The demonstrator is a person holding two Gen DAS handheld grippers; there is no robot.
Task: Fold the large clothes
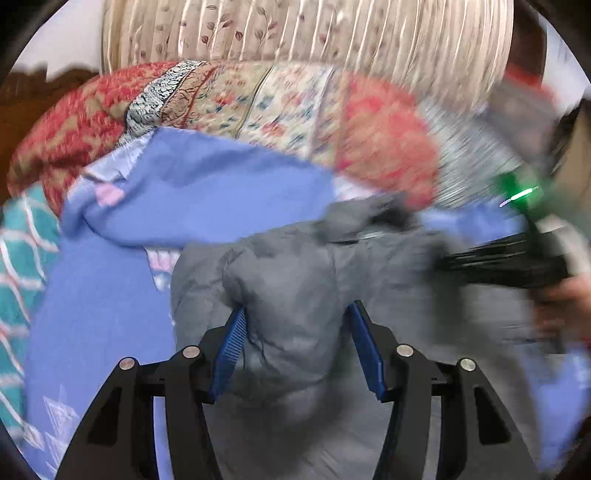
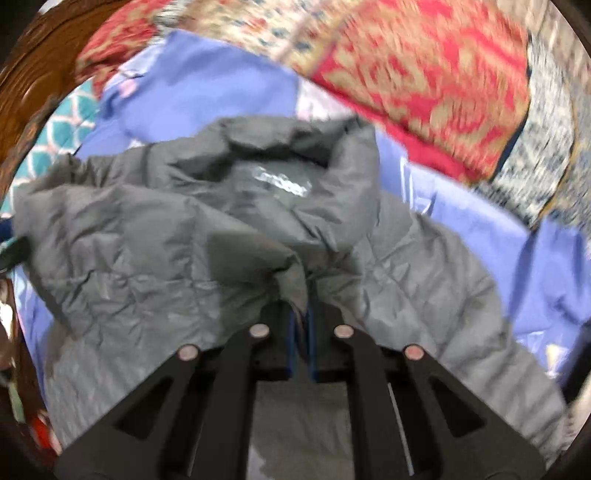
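The left gripper (image 1: 295, 347) has its blue pads (image 1: 229, 354) set fairly wide, with a thick bunch of the grey jacket (image 1: 295, 280) filling the gap between them. The padding is bulky enough that the jaws probably cannot close further, so this reads as a grip on the fabric rather than a free opening. The right gripper (image 2: 302, 343) is closed almost fully, its pads pinching a thin fold of the jacket (image 2: 207, 236) near the front edge below the collar (image 2: 280, 147).

Judging by the two grips, both tools hold the jacket at separate points so that it can be lifted and spread or laid over for a fold; a single hold would let such a large, puffy garment sag. In the left view the right gripper (image 1: 509, 258) shows at the far right, blurred, with a green light on it.

The jacket lies crumpled on a blue sheet (image 1: 92, 295), collar away from the right camera, with a printed label inside the neck. Beyond it are a red patterned quilt (image 2: 424, 81) and a striped headboard cushion (image 1: 332, 33). A teal patterned cloth (image 1: 18, 266) lies at the left edge.

No containers are in sight. Both views are blurred.
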